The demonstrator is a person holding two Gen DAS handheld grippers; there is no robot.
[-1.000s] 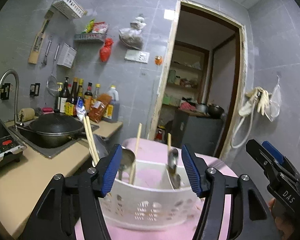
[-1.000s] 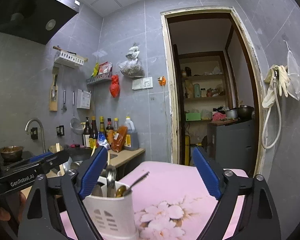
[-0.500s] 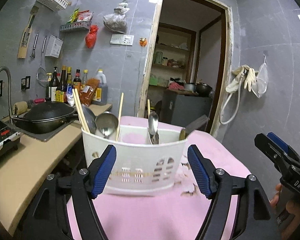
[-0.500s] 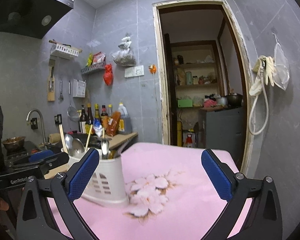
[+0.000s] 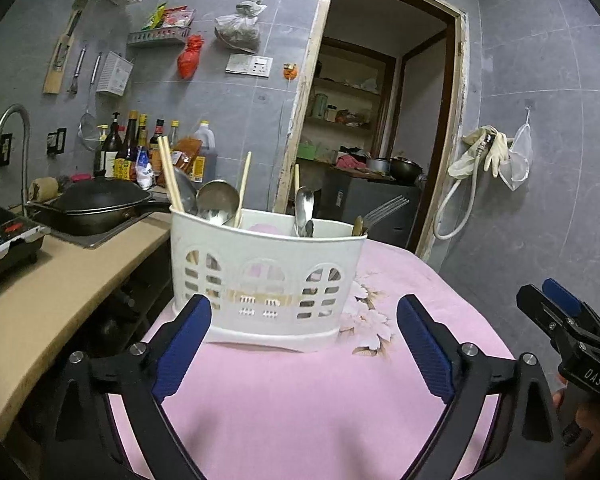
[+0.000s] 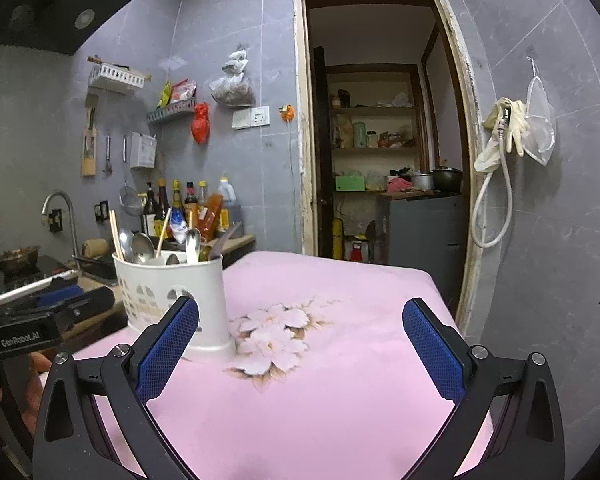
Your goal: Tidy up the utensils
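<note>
Both grippers have drawn back from the white utensil basket [image 5: 266, 280], which now stands free on the pink tablecloth [image 5: 300, 400], upright, near the left edge of the table. A second ago the left gripper [image 5: 302, 354] had its blue pads on both sides of the basket; now the pads are in front of it and do not touch it. The jaws of the left gripper stand wide apart and hold nothing.

From the left wrist camera, the basket is seen from the front: chopsticks [image 5: 170, 176] and ladles [image 5: 216, 202] in the left part, a spoon [image 5: 304, 208] in the middle, a fork [image 5: 384, 210] leaning out to the right. This camera also sees the right gripper [image 5: 560, 316] from the side at the right edge, low, and from here I cannot tell its opening.

The right wrist camera sees the right gripper [image 6: 300, 350] spread wide and empty, pointing level over the flower print [image 6: 276, 332] on the cloth, with the basket [image 6: 172, 296] just behind its left pad [image 6: 166, 352]. At the far left the left gripper [image 6: 60, 304] is partly visible, held low beside the table
</note>
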